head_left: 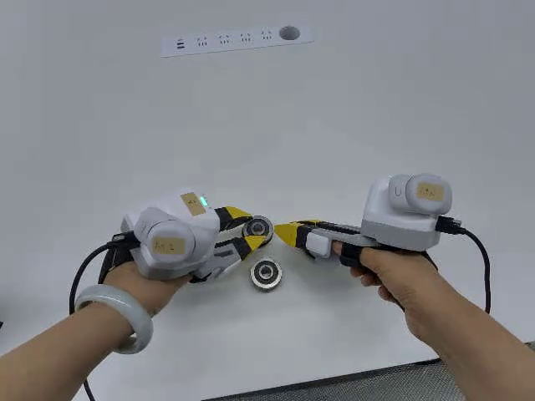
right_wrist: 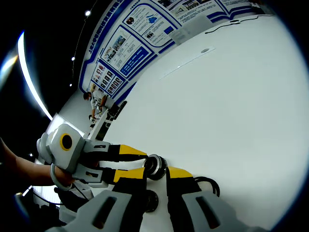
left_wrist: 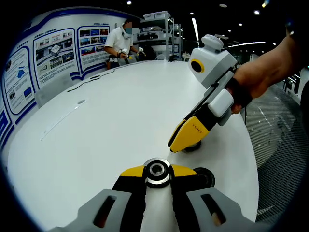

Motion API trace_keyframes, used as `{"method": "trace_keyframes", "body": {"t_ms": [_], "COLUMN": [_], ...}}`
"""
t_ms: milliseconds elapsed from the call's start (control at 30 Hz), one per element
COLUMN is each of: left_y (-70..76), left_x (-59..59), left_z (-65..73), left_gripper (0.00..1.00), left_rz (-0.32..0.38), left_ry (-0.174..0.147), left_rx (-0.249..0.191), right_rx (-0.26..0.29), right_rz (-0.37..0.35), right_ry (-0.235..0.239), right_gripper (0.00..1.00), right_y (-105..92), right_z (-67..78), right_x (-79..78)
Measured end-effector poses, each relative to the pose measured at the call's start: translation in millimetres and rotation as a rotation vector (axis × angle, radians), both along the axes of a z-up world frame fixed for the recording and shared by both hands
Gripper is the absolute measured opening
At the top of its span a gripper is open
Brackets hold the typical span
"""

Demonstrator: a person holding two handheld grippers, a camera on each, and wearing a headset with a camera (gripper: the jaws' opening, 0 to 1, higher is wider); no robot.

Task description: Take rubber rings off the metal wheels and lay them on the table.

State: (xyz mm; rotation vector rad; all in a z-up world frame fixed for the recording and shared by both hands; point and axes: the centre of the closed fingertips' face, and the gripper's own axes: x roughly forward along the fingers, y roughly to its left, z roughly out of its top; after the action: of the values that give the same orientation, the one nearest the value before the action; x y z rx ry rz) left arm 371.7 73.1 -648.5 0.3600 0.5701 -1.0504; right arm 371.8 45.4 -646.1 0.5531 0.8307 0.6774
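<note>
**Head view.** The left gripper [head_left: 249,228] is clenched on a metal wheel [head_left: 258,227], which is held between its yellow jaw tips. A dark band is seen around the wheel's rim. The right gripper [head_left: 288,233] is pointed at this wheel from the opposite side, with its tips just beside it. Whether its jaws are closed cannot be told. A second metal wheel [head_left: 266,273] lies flat on the white table [head_left: 351,117], near both sets of tips on the person's side. A power strip [head_left: 236,38] lies at the far edge.
</note>
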Motion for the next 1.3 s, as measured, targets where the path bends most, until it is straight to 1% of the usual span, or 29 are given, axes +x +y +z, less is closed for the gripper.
{"method": "trace_keyframes", "body": {"t_ms": [167, 367, 633, 833, 1000, 1100, 1200, 1300], "left_y": [-0.3, 0.6, -0.6, -0.2, 0.0, 0.0, 0.0, 0.1], "left_x": [-0.9, 1.0, 3.0, 3.3, 3.5, 3.3, 3.5, 3.5], "left_z": [-3.4, -4.2, -4.2, -4.1, -4.5, -4.7, -4.2, -4.1], "left_gripper": [0.19, 0.16, 0.14, 0.14, 0.14, 0.13, 0.13, 0.13], "left_rz": [-0.006, 0.001, -0.008, -0.013, -0.008, -0.007, -0.007, -0.006], "left_ry": [0.008, 0.008, -0.003, -0.007, -0.008, -0.009, -0.008, -0.008], "left_rx": [0.010, 0.009, 0.012, 0.015, 0.014, 0.015, 0.015, 0.013], "right_rx": [0.018, 0.029, 0.036, 0.041, 0.059, 0.062, 0.078, 0.109], "right_rz": [-0.009, -0.005, -0.004, 0.002, 0.000, 0.002, -0.003, -0.017], "right_ry": [0.016, 0.033, 0.038, 0.053, 0.066, 0.075, 0.081, 0.104], "right_gripper": [0.17, 0.17, 0.17, 0.18, 0.19, 0.20, 0.20, 0.21], "right_y": [1.3, 6.4, 9.8, 13.3, 17.4, 19.2, 20.9, 20.7], "right_z": [-3.5, -7.8, -8.2, -13.1, -13.4, -16.0, -15.0, -14.2], "right_x": [0.8, 2.4, 6.6, 6.9, 6.8, 6.1, 5.5, 4.9]}}
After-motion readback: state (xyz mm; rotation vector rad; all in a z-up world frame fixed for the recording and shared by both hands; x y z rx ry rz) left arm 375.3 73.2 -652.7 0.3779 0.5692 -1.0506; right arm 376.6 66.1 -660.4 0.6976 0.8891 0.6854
